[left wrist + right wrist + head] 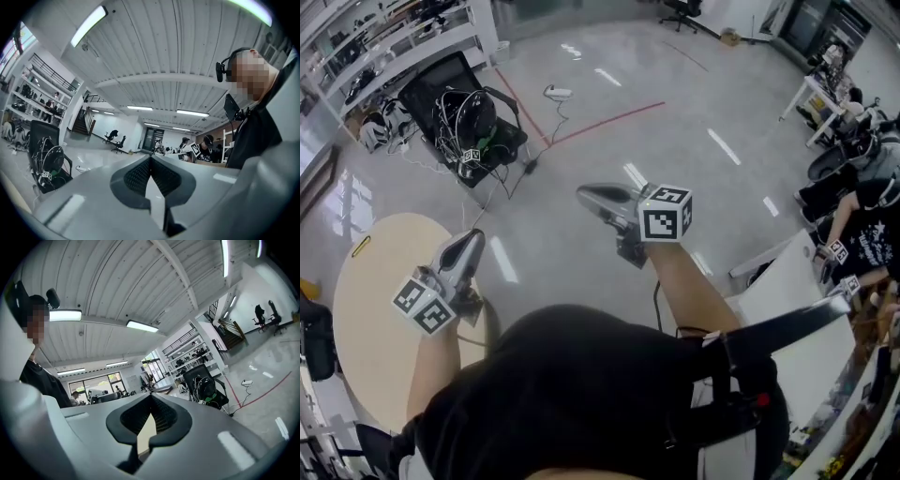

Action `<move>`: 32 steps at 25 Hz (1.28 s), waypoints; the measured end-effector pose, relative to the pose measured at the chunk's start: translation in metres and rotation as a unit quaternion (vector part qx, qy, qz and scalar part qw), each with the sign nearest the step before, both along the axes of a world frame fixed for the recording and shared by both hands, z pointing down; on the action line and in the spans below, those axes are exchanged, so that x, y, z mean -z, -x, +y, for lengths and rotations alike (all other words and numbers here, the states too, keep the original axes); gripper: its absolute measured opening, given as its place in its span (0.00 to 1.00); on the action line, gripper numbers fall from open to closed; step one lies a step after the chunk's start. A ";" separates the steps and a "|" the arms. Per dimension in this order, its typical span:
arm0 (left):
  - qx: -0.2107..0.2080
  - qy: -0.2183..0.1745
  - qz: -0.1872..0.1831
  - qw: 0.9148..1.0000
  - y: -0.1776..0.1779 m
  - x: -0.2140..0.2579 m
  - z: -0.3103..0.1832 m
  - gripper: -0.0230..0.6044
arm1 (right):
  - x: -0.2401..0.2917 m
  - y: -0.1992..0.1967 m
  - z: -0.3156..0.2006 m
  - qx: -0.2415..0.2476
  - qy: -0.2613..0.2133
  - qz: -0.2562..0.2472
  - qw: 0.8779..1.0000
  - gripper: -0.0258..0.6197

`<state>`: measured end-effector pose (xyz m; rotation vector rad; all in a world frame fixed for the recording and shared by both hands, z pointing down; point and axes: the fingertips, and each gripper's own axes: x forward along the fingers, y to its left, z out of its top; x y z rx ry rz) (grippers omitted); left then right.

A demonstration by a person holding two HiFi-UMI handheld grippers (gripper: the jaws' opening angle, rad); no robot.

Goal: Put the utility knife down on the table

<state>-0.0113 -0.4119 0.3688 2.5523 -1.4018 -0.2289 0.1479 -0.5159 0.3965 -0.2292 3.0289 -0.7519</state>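
A small yellow utility knife (pixel 361 247) lies on the round beige table (pixel 375 328) near its far left edge. My left gripper (pixel 473 239) hovers over the table's right rim, well to the right of the knife. Its jaws are shut and hold nothing, with the tips meeting in the left gripper view (pixel 151 157). My right gripper (pixel 586 194) is held out over the bare floor, further right. It is shut too and holds nothing, as the right gripper view (pixel 151 395) shows. Both point level, out into the room.
A black office chair (pixel 464 117) draped with cables stands on the floor beyond the table. A white desk (pixel 787 281) and a seated person (pixel 872 225) are at the right. Shelving (pixel 384 37) lines the far left wall. A red line (pixel 609 120) crosses the floor.
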 end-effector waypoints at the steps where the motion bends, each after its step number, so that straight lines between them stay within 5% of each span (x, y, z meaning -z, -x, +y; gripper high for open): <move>1: -0.010 -0.006 0.001 1.000 0.005 0.002 0.008 0.04 | 0.004 0.002 0.011 -0.010 -0.004 0.002 1.000 0.06; 11: -0.048 -0.007 -0.004 0.999 0.111 -0.005 0.140 0.04 | 0.015 0.079 0.136 -0.091 -0.002 -0.001 0.996 0.06; 17: -0.040 0.000 0.024 0.999 0.152 -0.013 0.182 0.03 | 0.022 0.107 0.180 -0.100 0.000 0.016 0.995 0.06; 24: -0.035 -0.022 0.027 0.999 0.147 -0.005 0.200 0.04 | 0.048 0.097 0.198 -0.096 -0.027 0.001 0.995 0.06; 32: -0.007 -0.037 0.039 0.999 0.093 0.008 0.193 0.04 | 0.055 0.033 0.193 -0.097 -0.062 0.011 0.993 0.06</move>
